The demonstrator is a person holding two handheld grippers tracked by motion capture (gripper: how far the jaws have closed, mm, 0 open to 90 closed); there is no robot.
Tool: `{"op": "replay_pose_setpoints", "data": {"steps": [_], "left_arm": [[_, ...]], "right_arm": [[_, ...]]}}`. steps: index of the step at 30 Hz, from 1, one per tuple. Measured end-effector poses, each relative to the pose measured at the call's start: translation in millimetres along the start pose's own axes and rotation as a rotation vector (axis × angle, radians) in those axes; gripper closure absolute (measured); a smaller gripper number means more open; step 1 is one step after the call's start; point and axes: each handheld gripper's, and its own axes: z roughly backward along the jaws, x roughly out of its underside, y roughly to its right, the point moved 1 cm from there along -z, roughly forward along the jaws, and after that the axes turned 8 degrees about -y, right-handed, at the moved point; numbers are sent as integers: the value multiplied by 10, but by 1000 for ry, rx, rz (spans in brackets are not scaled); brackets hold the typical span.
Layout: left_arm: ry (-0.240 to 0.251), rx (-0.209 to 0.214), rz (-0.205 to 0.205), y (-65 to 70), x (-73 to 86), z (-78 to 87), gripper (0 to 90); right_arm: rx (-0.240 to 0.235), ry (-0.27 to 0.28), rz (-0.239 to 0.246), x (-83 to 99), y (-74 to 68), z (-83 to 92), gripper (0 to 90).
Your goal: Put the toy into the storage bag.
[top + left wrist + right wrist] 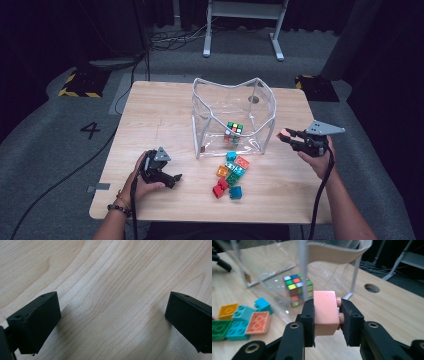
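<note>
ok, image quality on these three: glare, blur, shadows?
High view: dim surroundings, lit table, soft detail. Left gripper view: sharp wood grain, soft shadows beside the open tongs. Right gripper view: clear bag reflects light, pink brick sharp, background soft.

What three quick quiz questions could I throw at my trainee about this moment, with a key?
1. True or false: the right gripper holds a pink brick.
2. What sits inside the clear bag?
A. a green brick
B. a puzzle cube
C. nothing
3. Fill in: the left gripper has its jaws ____ above bare wood of the table.

Key
1. True: the jaws clamp the pink brick on both sides.
2. B: the puzzle cube lies on the bag's floor, while the loose bricks lie outside, in front of it.
3. open
</note>
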Motion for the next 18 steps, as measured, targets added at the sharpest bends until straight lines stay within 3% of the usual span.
{"op": "replay_pose_setpoints", "data": {"steps": [7, 12, 18], "left_arm": [[0, 0, 0, 0, 0, 0, 4], [0, 0, 1, 0, 0, 0, 4], [0, 0, 0, 0, 0, 0, 4]], "right_arm": [[67, 9, 19, -250, 126, -12, 668], [62, 56, 4, -440, 253, 88, 668], [83, 55, 9, -632, 375, 120, 668]]}}
